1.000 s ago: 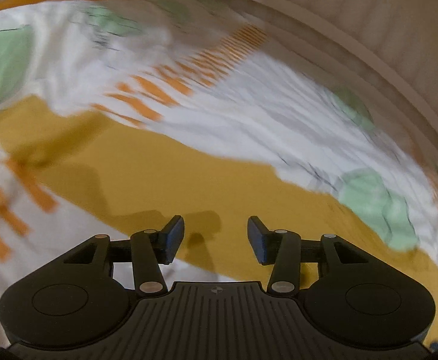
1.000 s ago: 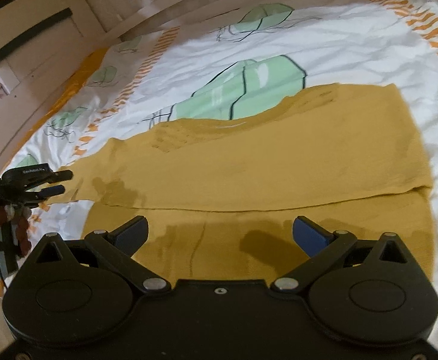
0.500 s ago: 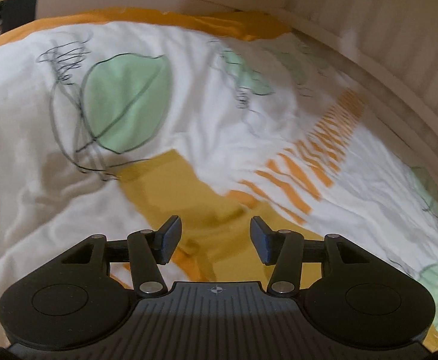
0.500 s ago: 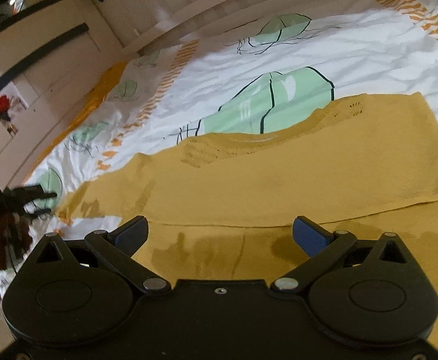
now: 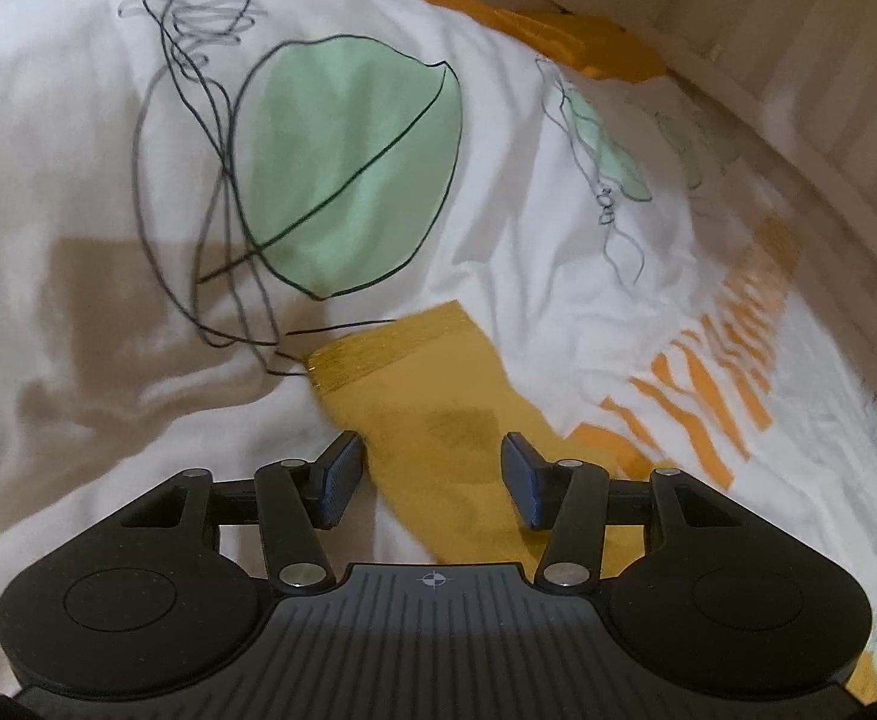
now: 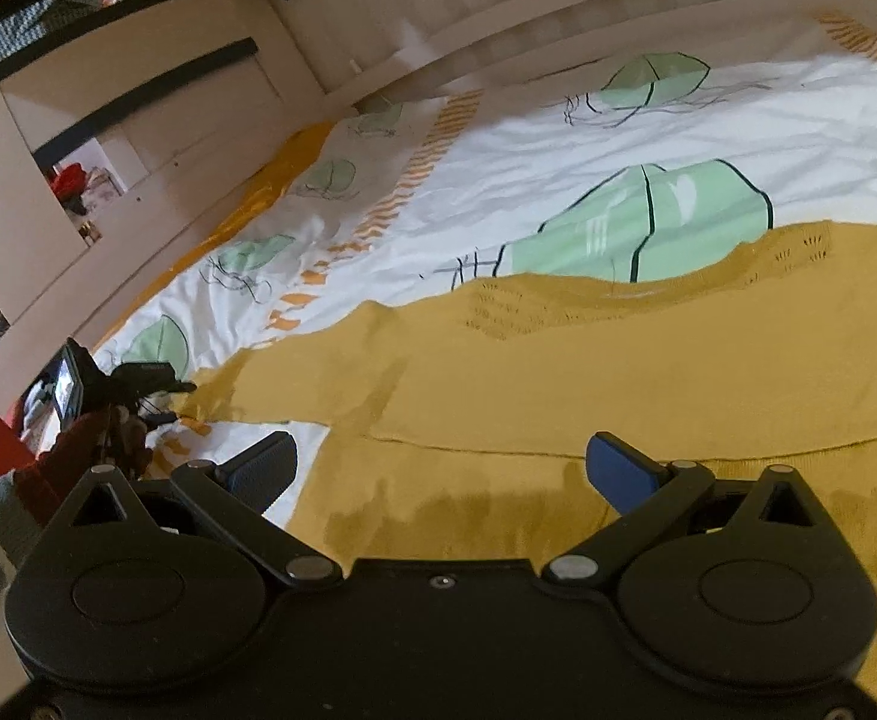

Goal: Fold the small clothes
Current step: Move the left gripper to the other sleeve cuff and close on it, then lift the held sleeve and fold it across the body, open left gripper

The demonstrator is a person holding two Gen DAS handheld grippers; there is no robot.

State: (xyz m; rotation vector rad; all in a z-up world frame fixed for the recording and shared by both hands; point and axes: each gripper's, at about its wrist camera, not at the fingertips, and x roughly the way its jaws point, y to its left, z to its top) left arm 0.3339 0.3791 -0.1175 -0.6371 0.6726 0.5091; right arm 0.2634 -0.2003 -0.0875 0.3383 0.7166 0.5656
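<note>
A mustard-yellow knit sweater (image 6: 618, 372) lies flat on the bed, its lower part folded up over its body. My right gripper (image 6: 441, 456) hovers open over the near hem, its jaws wide apart and empty. The sweater's left sleeve (image 5: 432, 408) stretches out over the duvet and ends in a ribbed cuff (image 5: 390, 348). My left gripper (image 5: 429, 462) is just above that sleeve. Its jaws are opening and straddle the sleeve without pressing on it. In the right wrist view the left gripper (image 6: 165, 401) shows at the far left by the sleeve end, held by a hand in a red sleeve (image 6: 72, 450).
The white duvet (image 5: 108, 120) carries green jellyfish prints and orange stripes (image 5: 708, 372). A pale wooden bed rail (image 6: 498, 42) runs along the far side. Shelves with small items (image 6: 72, 186) stand beyond the bed's left end.
The left gripper has travelled along the yellow sleeve to its cuff end and its jaws stand a little wider. The right gripper has shifted slightly; the sweater lies unchanged.
</note>
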